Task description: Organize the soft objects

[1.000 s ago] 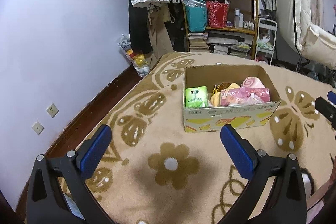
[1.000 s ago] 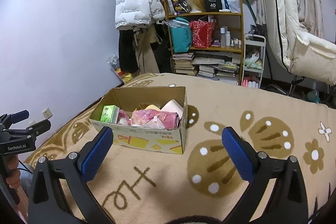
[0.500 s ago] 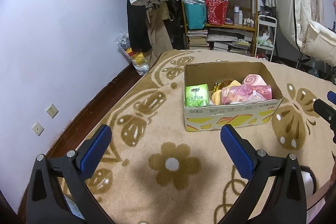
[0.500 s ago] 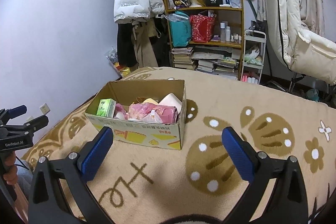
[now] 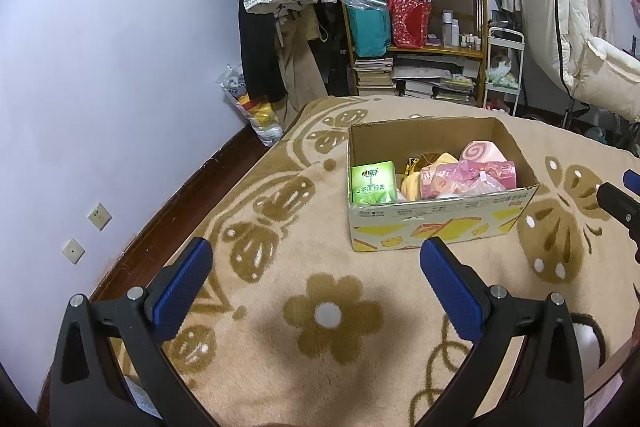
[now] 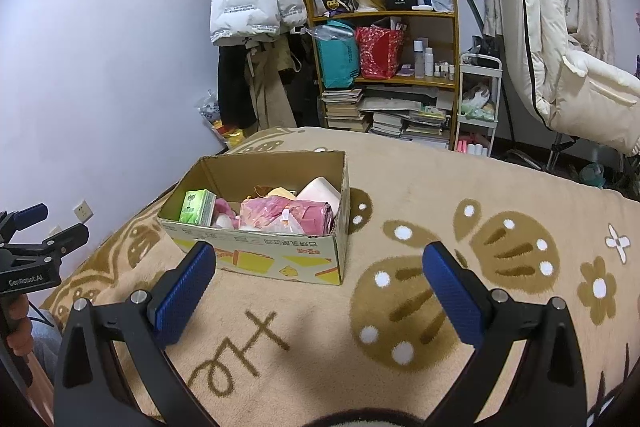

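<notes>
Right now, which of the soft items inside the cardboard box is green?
The green tissue pack, standing at the left end of the cardboard box. The other items beside it are pink or yellow.

Surface I see: tan blanket [image 5: 304, 267] with brown flower and butterfly motifs, spread flat | on it: one open cardboard box [image 5: 436, 227], standing upright, near my view's centre [image 6: 276, 255] | blanket's left edge meets dark wood floor [image 5: 192, 199] along the wall | nothing else I can make out resting on it
</notes>
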Motion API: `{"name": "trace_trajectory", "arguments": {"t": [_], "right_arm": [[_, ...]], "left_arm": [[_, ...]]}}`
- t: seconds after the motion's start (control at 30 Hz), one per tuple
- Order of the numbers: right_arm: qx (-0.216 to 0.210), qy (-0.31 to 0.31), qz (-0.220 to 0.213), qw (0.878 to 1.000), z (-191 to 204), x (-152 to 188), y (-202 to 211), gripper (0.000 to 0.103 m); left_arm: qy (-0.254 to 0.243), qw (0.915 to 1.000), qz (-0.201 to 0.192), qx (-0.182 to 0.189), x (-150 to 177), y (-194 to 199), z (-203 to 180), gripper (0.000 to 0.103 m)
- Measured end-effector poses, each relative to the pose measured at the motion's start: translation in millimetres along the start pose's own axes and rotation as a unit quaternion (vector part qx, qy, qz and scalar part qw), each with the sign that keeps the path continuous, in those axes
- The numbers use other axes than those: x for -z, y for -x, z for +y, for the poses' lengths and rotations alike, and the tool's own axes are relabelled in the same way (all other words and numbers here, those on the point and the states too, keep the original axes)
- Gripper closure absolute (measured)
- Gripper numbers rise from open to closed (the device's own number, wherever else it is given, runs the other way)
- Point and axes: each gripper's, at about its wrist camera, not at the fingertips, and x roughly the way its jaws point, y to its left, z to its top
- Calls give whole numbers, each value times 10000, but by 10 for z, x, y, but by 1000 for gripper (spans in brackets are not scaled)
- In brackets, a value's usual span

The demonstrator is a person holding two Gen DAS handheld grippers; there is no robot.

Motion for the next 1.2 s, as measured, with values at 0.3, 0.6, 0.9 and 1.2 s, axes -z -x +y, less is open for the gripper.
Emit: {"name": "trace_trajectory", "arguments": {"t": [0.3, 0.6, 0.9, 1.2], "right_arm": [[43, -82, -24, 10000, -18, 15, 0, 0], [42, -87, -24, 10000, -29, 10, 6, 0], [65, -155, -33, 9999, -21, 23, 3, 0], [67, -163, -30, 9998, -27, 20, 7, 0]], "left_arm": [[-77, 10000, -6, -40, -9, -10, -22, 1], [9, 10000, 18, -39, -11, -24, 19, 1], [18, 10000, 26, -34, -10, -30, 27, 1], [23, 10000, 31, -30, -10, -35, 28, 1]]}}
